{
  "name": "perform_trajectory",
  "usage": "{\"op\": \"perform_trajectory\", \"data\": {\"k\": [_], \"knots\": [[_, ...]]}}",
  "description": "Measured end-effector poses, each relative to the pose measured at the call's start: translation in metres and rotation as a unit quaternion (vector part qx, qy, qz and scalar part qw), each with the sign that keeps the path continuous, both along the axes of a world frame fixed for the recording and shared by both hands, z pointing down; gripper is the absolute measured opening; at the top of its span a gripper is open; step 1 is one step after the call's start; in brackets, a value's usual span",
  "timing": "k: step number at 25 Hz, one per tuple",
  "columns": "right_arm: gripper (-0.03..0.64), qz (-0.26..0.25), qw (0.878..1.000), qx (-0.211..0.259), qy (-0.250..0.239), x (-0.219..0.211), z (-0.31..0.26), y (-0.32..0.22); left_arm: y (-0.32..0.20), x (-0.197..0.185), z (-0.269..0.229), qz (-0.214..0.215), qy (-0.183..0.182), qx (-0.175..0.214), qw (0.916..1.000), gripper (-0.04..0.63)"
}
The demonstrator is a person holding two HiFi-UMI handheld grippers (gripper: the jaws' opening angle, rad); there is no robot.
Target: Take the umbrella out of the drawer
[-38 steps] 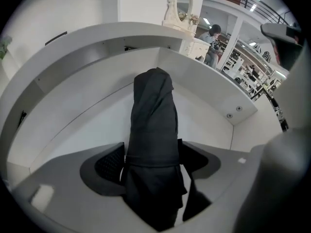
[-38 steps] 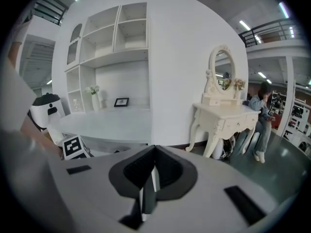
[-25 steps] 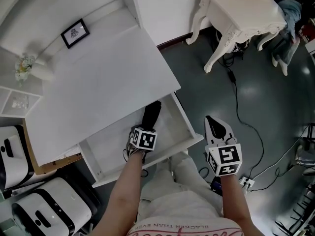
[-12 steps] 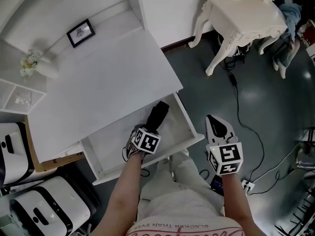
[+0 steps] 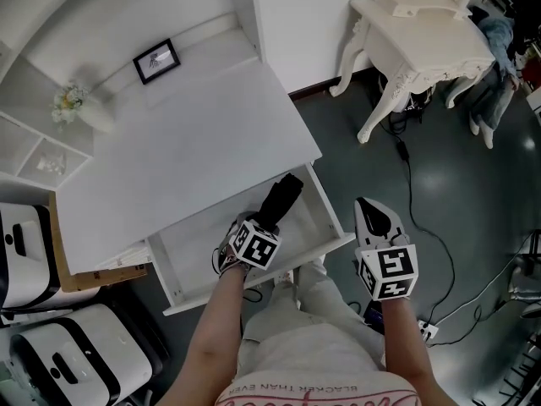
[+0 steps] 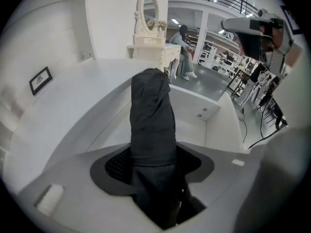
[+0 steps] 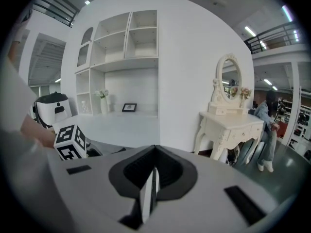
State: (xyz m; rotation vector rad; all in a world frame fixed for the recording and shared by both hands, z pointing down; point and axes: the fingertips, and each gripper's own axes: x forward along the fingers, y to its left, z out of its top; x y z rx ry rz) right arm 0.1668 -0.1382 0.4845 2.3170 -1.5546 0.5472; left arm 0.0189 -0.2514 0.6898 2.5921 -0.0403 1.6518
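A framed picture stands at the back of the white desk, and a small vase of flowers stands at the desk's back-left. Right of the desk stands an ornate white dressing table, a black cable trails over the dark floor on that side, and two white appliances sit off the desk's near-left corner.

White left gripper and right gripper, black-padded, each carry a black-and-white marker cube; at six o'clock shows a pale, lettered shirt.
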Motion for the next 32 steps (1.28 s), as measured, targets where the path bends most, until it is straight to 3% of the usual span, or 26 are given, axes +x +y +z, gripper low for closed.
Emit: {"op": "perform_trajectory", "data": {"k": [12,22,32], "knots": [[0.006,-0.031,0.998,0.033,0.037,-0.006,-0.041,-0.028,-0.014,0.01,-0.066,-0.03,0.086,-0.017,0.9957,0.256],[0.008,-0.076,0.992,0.067,0.071,-0.006,-0.088,-0.056,-0.049,0.013,-0.126,-0.065,0.156,0.009,0.9856,0.256],[0.008,-0.115,0.983,0.102,0.104,-0.016,-0.136,-0.079,-0.087,0.002,-0.198,-0.139,0.241,0.036,0.9599,0.258]]}}
